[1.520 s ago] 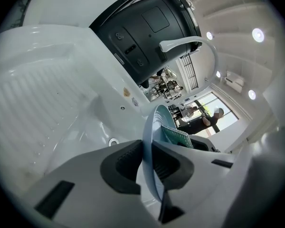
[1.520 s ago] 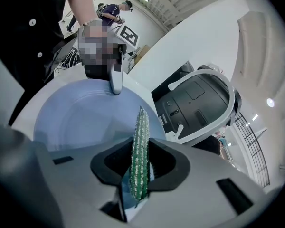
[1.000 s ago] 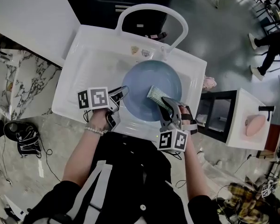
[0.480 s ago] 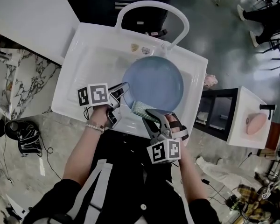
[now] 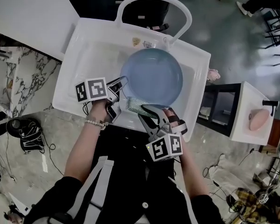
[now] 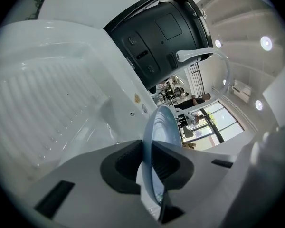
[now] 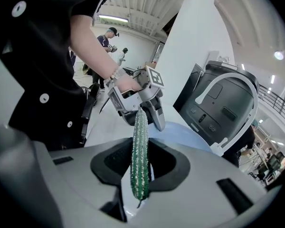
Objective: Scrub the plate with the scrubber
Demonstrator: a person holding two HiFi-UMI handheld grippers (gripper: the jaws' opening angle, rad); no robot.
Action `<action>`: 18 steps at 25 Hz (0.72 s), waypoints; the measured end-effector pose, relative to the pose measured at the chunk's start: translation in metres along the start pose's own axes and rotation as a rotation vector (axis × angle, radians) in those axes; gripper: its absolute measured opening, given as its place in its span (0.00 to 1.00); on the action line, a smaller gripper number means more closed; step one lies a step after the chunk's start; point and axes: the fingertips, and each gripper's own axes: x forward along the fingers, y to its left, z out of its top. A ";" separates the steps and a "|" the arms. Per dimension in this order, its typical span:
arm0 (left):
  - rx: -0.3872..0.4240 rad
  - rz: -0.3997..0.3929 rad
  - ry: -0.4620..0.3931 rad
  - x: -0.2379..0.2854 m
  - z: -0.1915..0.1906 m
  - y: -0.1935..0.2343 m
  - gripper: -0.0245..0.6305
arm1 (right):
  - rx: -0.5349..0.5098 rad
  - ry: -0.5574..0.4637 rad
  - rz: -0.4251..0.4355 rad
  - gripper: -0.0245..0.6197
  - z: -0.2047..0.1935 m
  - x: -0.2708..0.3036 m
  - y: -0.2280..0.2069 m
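Observation:
A pale blue plate (image 5: pixel 151 77) lies in the white sink basin (image 5: pixel 84 64). My left gripper (image 5: pixel 120 88) is shut on the plate's near left rim; in the left gripper view the plate (image 6: pixel 161 127) stands edge-on between the pads. My right gripper (image 5: pixel 142 110) is shut on a green glittery scrubber (image 5: pixel 136 106), which rests at the plate's near edge. In the right gripper view the scrubber (image 7: pixel 140 151) stands thin and upright between the jaws, with the left gripper (image 7: pixel 154 113) and the plate (image 7: pixel 185 136) just beyond it.
A white arched faucet (image 5: pixel 154 6) rises at the sink's far side. A white counter (image 5: pixel 23 13) lies to the far left. To the right stand a black shelf unit (image 5: pixel 219 108) and a white table (image 5: pixel 256 120) bearing a pink object (image 5: pixel 257 119). Cables lie on the marbled floor (image 5: pixel 23 139).
My right gripper has drawn the scrubber from the middle right of the plate toward the near left edge. The left gripper has held still on the rim.

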 end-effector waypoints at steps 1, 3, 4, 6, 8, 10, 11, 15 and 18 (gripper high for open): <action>0.003 0.002 0.000 -0.001 0.000 0.000 0.11 | -0.010 0.007 0.000 0.19 -0.002 -0.001 0.000; 0.007 0.005 0.003 -0.001 -0.001 0.001 0.11 | -0.029 0.026 -0.005 0.19 -0.007 -0.003 0.000; 0.008 0.007 0.004 -0.001 -0.001 0.002 0.11 | -0.037 0.035 -0.008 0.19 -0.010 -0.005 0.000; 0.011 0.010 0.008 -0.001 -0.002 0.003 0.11 | -0.047 0.051 -0.016 0.19 -0.016 -0.008 -0.002; 0.016 0.012 0.016 0.000 -0.004 0.003 0.11 | -0.053 0.067 -0.028 0.19 -0.022 -0.011 -0.005; 0.019 0.013 0.025 0.002 -0.005 0.005 0.11 | -0.055 0.084 -0.042 0.19 -0.028 -0.013 -0.010; 0.022 0.015 0.030 0.002 -0.007 0.005 0.11 | -0.054 0.091 -0.051 0.19 -0.031 -0.014 -0.012; 0.054 0.033 0.056 0.005 -0.013 0.007 0.10 | -0.031 0.123 -0.122 0.19 -0.044 -0.020 -0.030; 0.089 0.065 0.087 0.009 -0.018 0.013 0.10 | 0.011 0.142 -0.207 0.19 -0.052 -0.028 -0.047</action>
